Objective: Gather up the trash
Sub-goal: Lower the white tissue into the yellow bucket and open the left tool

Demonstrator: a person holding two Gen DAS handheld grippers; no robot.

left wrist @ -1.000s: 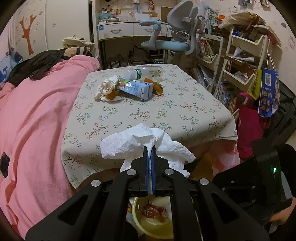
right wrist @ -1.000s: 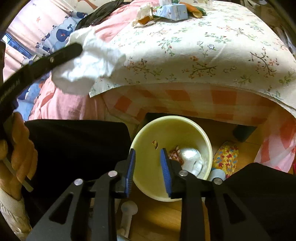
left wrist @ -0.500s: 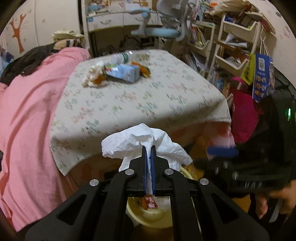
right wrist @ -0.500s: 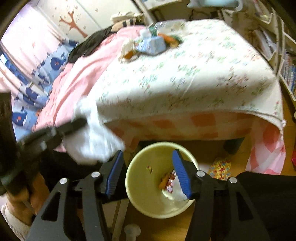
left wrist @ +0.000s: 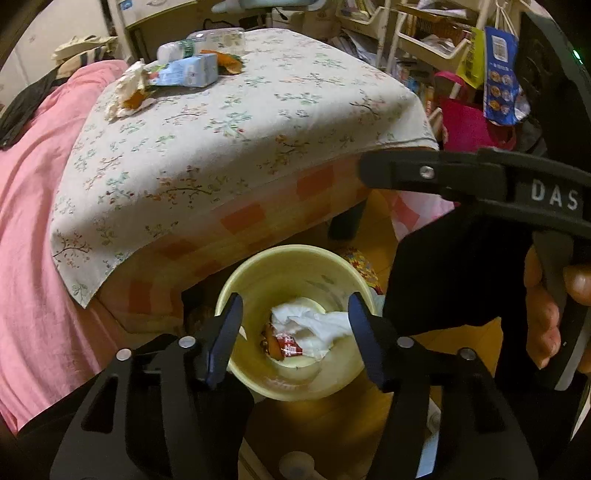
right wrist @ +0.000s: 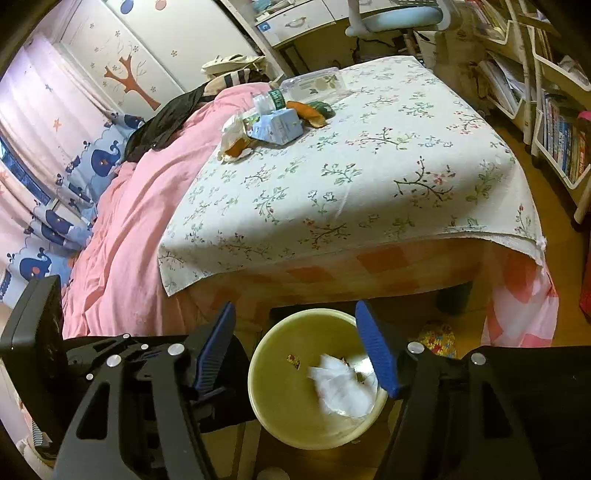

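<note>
A pale yellow bin (left wrist: 258, 273) stands on the floor by the table's near edge; it also shows in the right wrist view (right wrist: 269, 398). A white tissue (left wrist: 314, 325) lies inside it over a red wrapper (left wrist: 288, 347); the tissue also shows in the right wrist view (right wrist: 343, 387). My left gripper (left wrist: 295, 332) is open and empty right above the bin. My right gripper (right wrist: 299, 347) is open and empty over the bin too. On the table's far side lie a blue carton (right wrist: 277, 127), a crumpled paper (right wrist: 232, 142), a plastic bottle (right wrist: 310, 83) and an orange peel (right wrist: 310, 112).
A floral cloth covers the low table (right wrist: 369, 177). A pink duvet (right wrist: 125, 229) lies to its left. Shelves with books (right wrist: 554, 110) and a desk chair (right wrist: 399, 18) stand to the right and behind. My right gripper's arm (left wrist: 480, 181) crosses the left wrist view.
My left gripper has opened and let go of the white tissue, which now lies in the bin. My right gripper has opened wide and risen, now looking over the table.
</note>
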